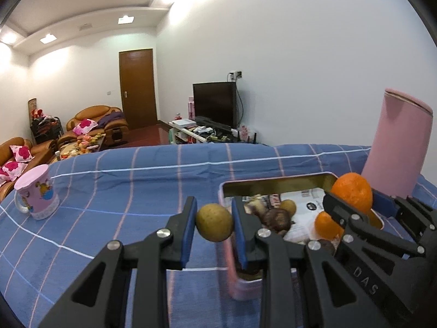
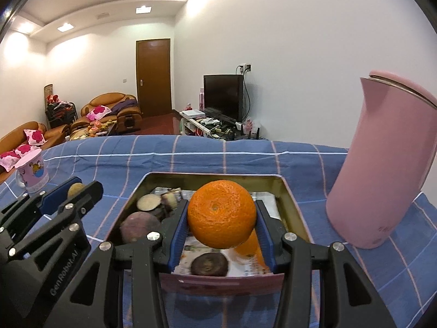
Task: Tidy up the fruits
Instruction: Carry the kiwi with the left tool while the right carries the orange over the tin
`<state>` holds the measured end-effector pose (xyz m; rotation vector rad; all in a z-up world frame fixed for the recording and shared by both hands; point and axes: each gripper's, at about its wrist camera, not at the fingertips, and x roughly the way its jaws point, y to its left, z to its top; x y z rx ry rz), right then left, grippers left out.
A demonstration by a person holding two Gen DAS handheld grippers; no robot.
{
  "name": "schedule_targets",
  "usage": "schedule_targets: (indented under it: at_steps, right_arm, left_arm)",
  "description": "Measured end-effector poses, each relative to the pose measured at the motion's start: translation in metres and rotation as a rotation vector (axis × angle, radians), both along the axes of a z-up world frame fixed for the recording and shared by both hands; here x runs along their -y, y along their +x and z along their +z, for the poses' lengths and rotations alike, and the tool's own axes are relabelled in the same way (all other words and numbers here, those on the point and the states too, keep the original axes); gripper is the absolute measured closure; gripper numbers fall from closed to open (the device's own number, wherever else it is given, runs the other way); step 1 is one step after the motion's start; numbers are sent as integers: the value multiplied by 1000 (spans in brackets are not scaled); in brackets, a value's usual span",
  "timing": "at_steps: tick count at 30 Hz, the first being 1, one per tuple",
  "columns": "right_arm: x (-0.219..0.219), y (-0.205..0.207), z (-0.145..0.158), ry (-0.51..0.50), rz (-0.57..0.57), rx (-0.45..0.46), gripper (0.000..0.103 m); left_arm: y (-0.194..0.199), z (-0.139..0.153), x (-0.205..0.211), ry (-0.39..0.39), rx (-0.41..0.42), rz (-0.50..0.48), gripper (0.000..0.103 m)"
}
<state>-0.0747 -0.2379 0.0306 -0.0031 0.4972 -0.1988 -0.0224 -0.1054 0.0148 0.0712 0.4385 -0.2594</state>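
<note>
1. My right hand-held gripper (image 2: 221, 218) was closed part-way on a large round orange mandarin (image 2: 221, 213), its blue pads pressed to the two sides. It hung above the pink rectangular metal tin (image 2: 296, 210), clear of the contents. The pads met only the widest part of the fruit, so I judged that any slackening would have dropped it onto the purple fruits (image 2: 139, 225) and printed paper below.

2. My left hand-held gripper (image 1: 214, 225) was shut nearly as tight as it goes on a small round yellow-green fruit (image 1: 214, 222), held over the blue checked cloth on the table (image 1: 123, 191), just outside the tin's left wall. I thought so small and smooth a fruit could squirt out forward, then roll off across the cloth.

3. The two hand-held grippers sat close side by side. I judged that swinging either one inward risked a knock, which could have jarred a fruit loose.

4. The tall pink jug (image 2: 382, 169) stood just right of the tin. A wide sweep to the right might have tipped it.

5. A second orange fruit (image 1: 326, 225) already lay in the tin beneath the mandarin; setting down on top of it might have sent both rolling.
</note>
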Motion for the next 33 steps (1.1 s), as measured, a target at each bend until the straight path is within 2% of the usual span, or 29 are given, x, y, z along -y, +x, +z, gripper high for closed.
schedule_targets:
  at_steps: [21,33]
  right_arm:
    - [66,1,15,12,-128,47,54]
    - [70,6,17,-2,-141,53,54]
  left_arm:
    - [24,4,62,-32,-49,-83,75]
    - [31,3,64,-50,-67,-93,75]
